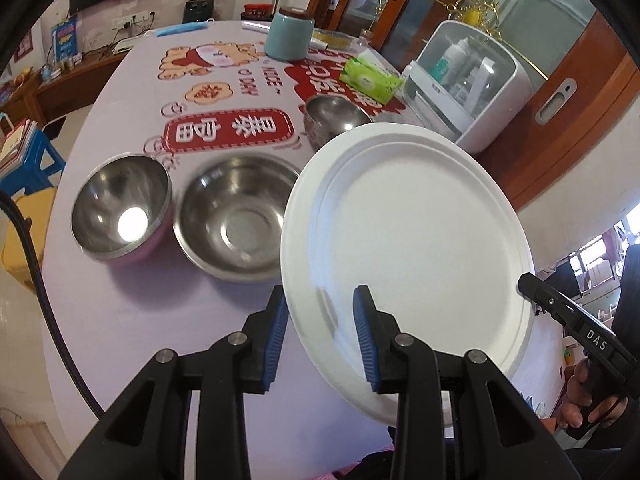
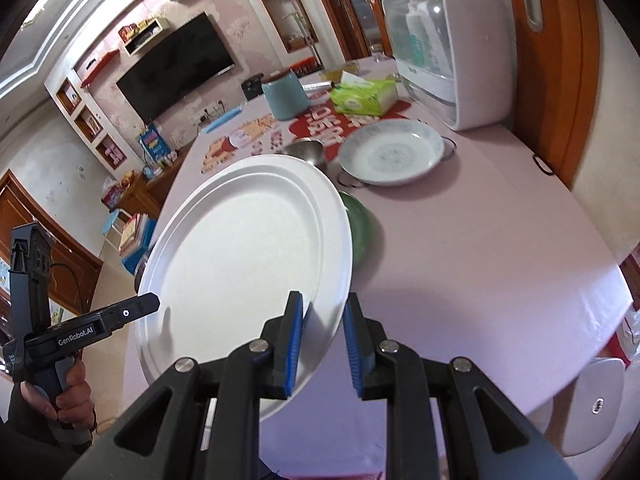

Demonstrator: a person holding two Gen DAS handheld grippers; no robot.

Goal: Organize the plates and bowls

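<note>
Left wrist view: left hand-held gripper [image 1: 320, 336] sits narrow, blue pads astride the near rim of the round white disposable plate [image 1: 404, 240], apparently pinching it. Plate is tilted up off the lilac desk [image 1: 120, 320], carried rather than resting. Two shiny steel bowls [image 1: 236, 220] sit side by side beyond, a third smaller steel bowl [image 1: 334, 114] further back by the green tissue pack [image 1: 372, 78].

Right wrist view: right hand-held gripper [image 2: 322, 340] also narrow, gripping the opposite rim of the same plate. Two-handed hold likely keeps the flimsy plate from flexing. A green dish [image 2: 362, 226] lies just under its far edge; a patterned white ceramic plate [image 2: 392, 152] sits further back, probable stacking spot.
</note>
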